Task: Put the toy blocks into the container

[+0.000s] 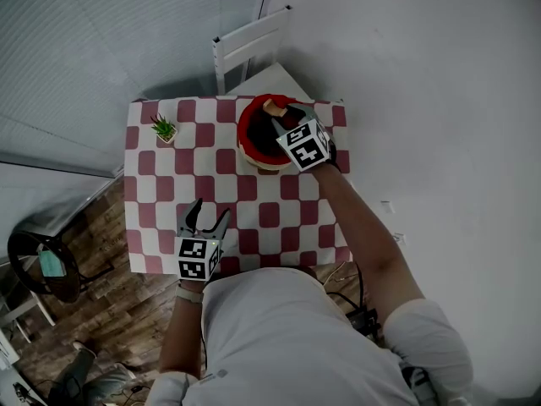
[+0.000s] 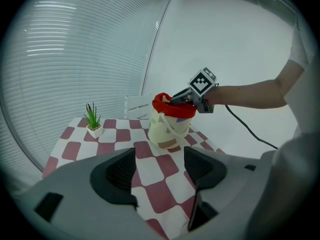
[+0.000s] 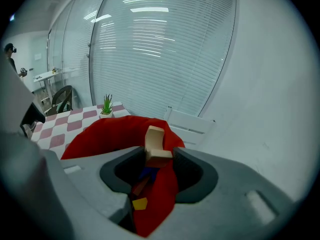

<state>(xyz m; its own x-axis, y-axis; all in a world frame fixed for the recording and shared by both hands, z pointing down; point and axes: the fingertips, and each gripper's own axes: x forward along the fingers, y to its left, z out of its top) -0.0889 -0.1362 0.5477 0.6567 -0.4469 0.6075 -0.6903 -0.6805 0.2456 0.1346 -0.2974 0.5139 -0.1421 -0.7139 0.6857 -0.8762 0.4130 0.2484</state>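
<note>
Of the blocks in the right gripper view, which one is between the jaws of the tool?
The pale wooden block, gripped above the red-rimmed container; the blue block and yellow block lie lower, inside it.

left tongs [image 2: 160,165] / right tongs [image 3: 160,161]: grey | cubes [image 1: 197,259]: black-white markers | shirt [image 1: 287,337]: white

The left gripper [image 1: 210,213] is held at the near left, its jaws set apart with nothing between them. The right arm [image 1: 365,227] is stretched to the far right, and the right gripper [image 1: 286,117] is closed on a wooden block [image 3: 154,140].
</note>
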